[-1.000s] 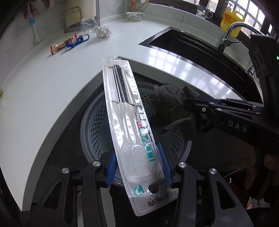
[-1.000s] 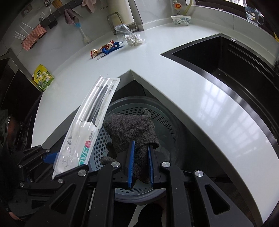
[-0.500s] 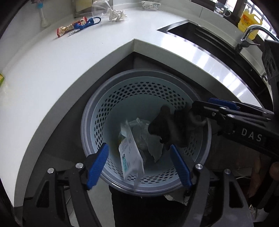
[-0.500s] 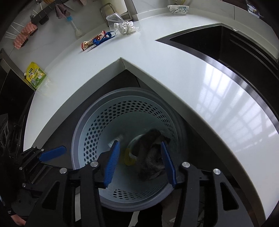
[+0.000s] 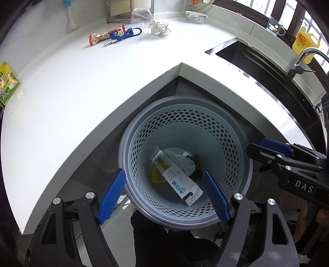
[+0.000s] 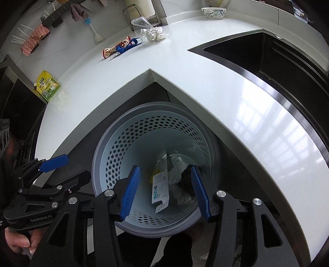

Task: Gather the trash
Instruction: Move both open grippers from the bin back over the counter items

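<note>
A grey perforated trash basket stands below the counter corner. Inside lie the clear toothbrush package, crumpled white plastic and a dark cloth. My left gripper is open and empty above the basket's near rim. My right gripper is open and empty over the basket too. On the counter lie a snack wrapper, crumpled paper and a green packet.
A blue-handled tool lies beside the wrapper. A clear bag and a bowl stand at the back. The black sink with a tap is to the right. The white counter edge juts over the basket.
Both grippers opened. The toothbrush package dropped from the left gripper and the dark cloth from the right; both now lie in the basket. Both grippers rose slightly.
</note>
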Available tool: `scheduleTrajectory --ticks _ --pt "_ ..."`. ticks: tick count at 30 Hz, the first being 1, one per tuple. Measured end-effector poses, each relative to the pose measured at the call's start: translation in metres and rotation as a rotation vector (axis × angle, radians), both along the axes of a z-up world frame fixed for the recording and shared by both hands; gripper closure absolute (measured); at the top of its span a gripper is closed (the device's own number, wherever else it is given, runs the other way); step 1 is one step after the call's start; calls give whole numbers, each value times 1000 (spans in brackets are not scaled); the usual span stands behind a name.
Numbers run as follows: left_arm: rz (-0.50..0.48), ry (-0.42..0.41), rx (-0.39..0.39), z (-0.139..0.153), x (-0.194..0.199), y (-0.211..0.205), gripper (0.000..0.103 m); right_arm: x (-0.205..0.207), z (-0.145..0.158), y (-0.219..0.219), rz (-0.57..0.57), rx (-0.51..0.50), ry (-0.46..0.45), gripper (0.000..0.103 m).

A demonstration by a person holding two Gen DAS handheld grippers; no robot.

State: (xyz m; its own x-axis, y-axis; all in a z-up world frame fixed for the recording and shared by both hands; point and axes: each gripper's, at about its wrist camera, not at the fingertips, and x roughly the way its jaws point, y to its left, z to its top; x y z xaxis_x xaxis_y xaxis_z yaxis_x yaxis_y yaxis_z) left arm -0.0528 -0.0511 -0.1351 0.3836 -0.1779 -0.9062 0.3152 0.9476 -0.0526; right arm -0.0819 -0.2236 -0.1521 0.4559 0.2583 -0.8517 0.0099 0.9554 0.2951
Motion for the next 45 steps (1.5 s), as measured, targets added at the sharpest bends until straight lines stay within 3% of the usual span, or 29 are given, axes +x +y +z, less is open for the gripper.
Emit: scheduleTrajectory --ticks 17,28,30,33,45 --pt "122 -244 -33 94 41 46 9 34 75 8 0 -36 -187 36" --pt "187 -390 -25 129 120 66 6 100 112 12 -83 -64 -362 26" --pt "202 -410 -26 130 141 68 6 116 116 13 -105 -74 -413 20" --pt "224 -424 -34 125 172 69 6 144 115 14 -129 -88 -459 18" --pt "206 -393 -87 51 259 57 6 257 56 21 -75 -142 -407 18"
